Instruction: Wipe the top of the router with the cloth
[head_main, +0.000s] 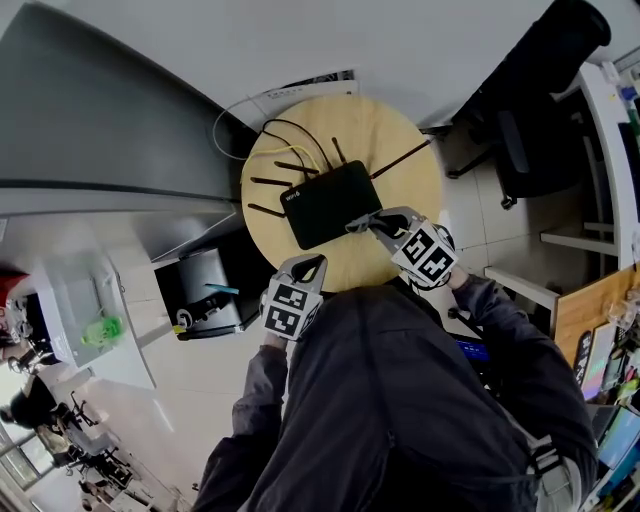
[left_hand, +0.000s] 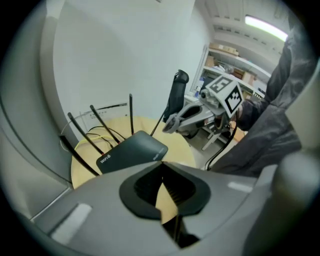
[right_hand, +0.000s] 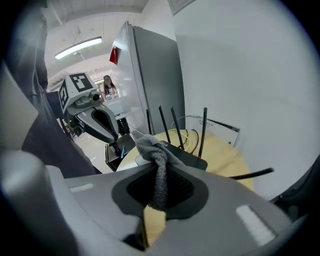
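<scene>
on 1 round table: 1 router; r gripper pinches 1 cloth, l gripper jaws together.

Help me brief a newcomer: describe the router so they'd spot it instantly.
Find the round pale wooden table. Near its middle lies a flat black rectangular router. It alone has thin black antennas fanning out from its edges.

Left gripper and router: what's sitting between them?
Nothing. Only bare table lies between the left gripper and the router, clearest in the head view.
</scene>
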